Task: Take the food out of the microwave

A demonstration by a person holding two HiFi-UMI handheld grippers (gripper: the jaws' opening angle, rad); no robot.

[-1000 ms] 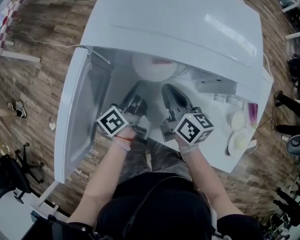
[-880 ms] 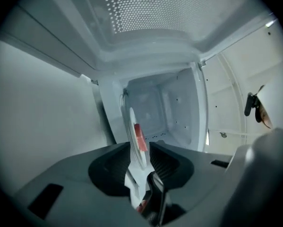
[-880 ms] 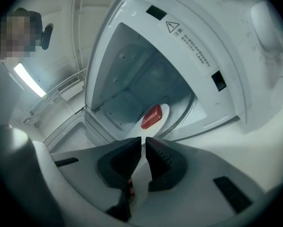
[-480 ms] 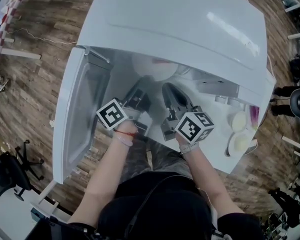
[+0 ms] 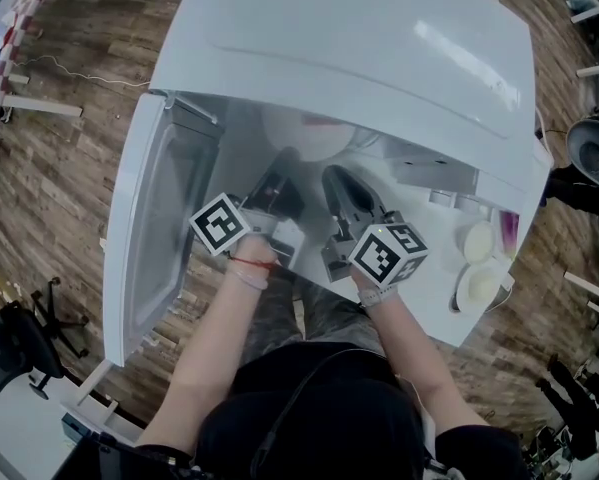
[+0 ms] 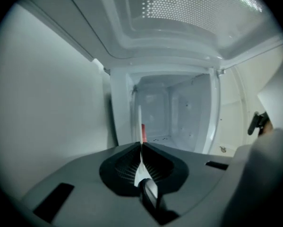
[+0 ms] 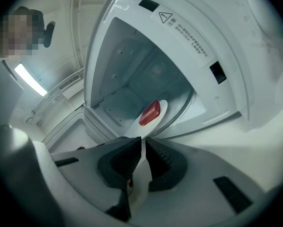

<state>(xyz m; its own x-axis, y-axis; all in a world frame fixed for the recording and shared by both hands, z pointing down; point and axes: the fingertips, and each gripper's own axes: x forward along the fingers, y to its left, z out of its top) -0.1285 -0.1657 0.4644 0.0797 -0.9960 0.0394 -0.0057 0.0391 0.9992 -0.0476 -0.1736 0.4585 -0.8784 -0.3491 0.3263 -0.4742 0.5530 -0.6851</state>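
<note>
Jaws of left gripper (image 6: 141, 148) have just been closing; now clamped on the rim of the white plate (image 7: 164, 107), seen edge-on between them. Jaws of right gripper (image 7: 142, 144) likewise clamped on that rim. Judgement: both holds set, lift-out can begin. On the plate, red food block (image 7: 150, 113) sits at 12 o'clock of right gripper, inside microwave (image 5: 359, 58). Count: two grippers, one plate, one food block, one microwave; door (image 5: 154, 238) open at 9 o'clock.

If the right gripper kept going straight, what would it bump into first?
The right gripper grips the rim of the white plate; going on, it would probably meet the red food first.
</note>
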